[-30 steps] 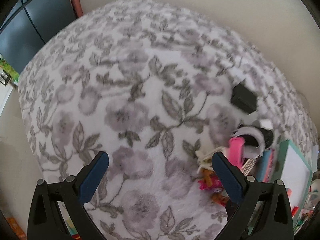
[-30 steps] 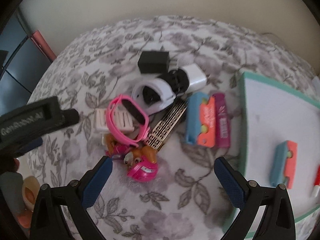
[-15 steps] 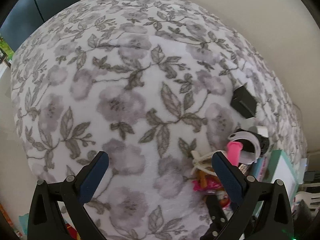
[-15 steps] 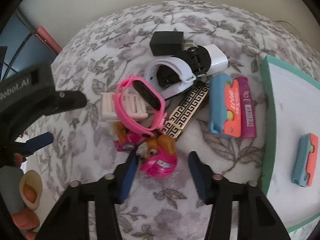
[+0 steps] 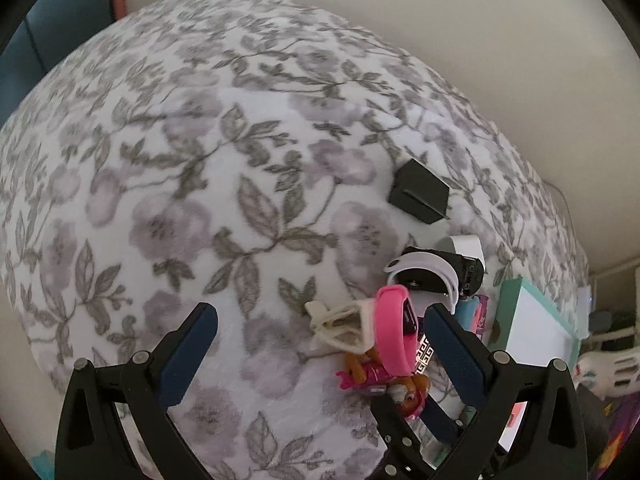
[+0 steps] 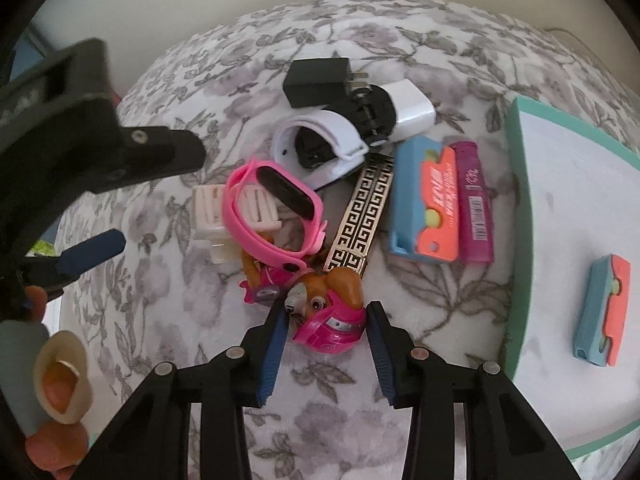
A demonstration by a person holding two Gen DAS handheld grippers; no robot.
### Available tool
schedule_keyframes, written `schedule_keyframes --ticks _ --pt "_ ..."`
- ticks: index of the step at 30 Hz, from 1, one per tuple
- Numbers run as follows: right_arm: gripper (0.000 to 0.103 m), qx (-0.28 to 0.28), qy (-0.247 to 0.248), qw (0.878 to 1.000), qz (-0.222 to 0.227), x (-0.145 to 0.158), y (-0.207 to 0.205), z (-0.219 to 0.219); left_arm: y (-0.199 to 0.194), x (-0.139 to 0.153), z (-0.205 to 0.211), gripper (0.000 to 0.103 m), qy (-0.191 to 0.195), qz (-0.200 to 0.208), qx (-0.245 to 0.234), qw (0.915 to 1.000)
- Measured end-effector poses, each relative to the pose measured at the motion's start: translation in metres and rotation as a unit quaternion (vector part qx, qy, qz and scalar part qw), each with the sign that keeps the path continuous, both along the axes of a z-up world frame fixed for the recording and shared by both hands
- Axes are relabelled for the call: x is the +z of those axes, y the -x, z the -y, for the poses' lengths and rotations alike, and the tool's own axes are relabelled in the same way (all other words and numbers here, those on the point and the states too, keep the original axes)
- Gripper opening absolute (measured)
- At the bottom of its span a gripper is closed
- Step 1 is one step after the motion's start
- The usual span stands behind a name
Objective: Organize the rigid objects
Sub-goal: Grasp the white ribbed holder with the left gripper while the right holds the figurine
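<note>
A pink dog toy lies at the near end of a pile on the floral blanket. My right gripper straddles its helmet, jaws closing, pads against both sides. Behind it lie a pink watch band, a cream hair clip, a gold patterned strip, a white watch, a black charger and a white charger. My left gripper hangs open over bare blanket, left of the pile, nothing between its fingers.
A blue and orange case and a magenta one lie right of the pile. A teal-rimmed white tray at the right holds another blue and orange case. A person's hand shows at the lower left.
My right gripper has gone from wide open to closed in around the dog toy's head. The left gripper's view has swung, so the pile now sits nearer its right finger.
</note>
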State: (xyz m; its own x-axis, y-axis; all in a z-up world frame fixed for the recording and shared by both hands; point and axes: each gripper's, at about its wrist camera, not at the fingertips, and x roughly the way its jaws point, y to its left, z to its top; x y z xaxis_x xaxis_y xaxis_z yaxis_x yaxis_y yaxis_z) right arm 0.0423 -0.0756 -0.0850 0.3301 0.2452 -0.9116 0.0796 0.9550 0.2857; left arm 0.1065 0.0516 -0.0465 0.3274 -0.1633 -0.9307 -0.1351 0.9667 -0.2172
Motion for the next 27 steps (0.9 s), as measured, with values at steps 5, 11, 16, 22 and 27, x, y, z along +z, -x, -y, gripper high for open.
schedule_keyframes --ticks 5,11,16,22,27 --pt "0.042 -0.010 -0.007 1.000 -0.008 0.000 0.001 0.011 -0.002 -0.017 0.012 0.102 -0.016 -0.025 -0.018 0.9994" --pt "0.042 -0.013 -0.012 1.000 -0.017 0.000 0.003 0.021 -0.003 -0.016 0.021 0.102 -0.040 -0.010 -0.027 0.9988" --pt "0.042 -0.015 -0.015 1.000 -0.022 -0.001 0.006 0.029 -0.005 -0.018 0.037 0.102 -0.044 -0.007 -0.052 0.9977" --pt "0.042 -0.024 -0.023 0.999 -0.028 -0.001 0.012 0.043 -0.003 -0.021 0.055 0.092 -0.069 -0.006 -0.084 0.9940" --pt "0.042 -0.026 -0.026 0.999 -0.031 0.000 0.014 0.047 -0.001 -0.025 0.064 0.079 -0.070 -0.016 -0.102 0.9921"
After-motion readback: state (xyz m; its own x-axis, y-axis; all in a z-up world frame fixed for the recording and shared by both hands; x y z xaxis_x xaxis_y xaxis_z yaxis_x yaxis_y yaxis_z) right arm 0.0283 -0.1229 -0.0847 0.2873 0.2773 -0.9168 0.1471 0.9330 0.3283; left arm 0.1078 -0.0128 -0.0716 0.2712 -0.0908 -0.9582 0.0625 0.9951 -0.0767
